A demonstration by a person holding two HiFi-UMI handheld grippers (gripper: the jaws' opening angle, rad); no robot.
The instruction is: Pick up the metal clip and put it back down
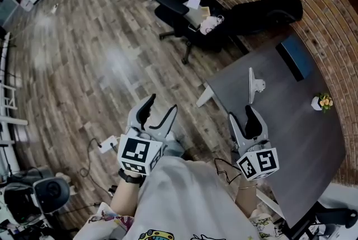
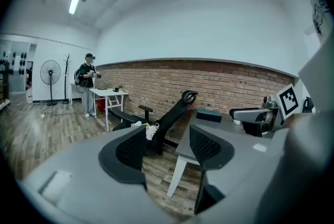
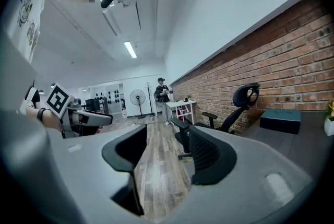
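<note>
Left gripper (image 1: 161,107): jaws wide, nothing between them; over the wood floor (image 1: 84,65), just off the table's edge.
Right gripper (image 1: 241,114): jaws wide, also empty; above the near part of the grey table (image 1: 302,138).
Metal clip (image 1: 253,85): on the table, just ahead of the right gripper's tips (apart from them, not touched).
Blue box (image 1: 296,57): farther ahead of the right gripper, beyond the clip.
Flower pot (image 1: 323,102): off to the right gripper's right, well apart.
Office chair (image 1: 224,15): ahead of both grippers, reclined, beside the table's far end.
</note>
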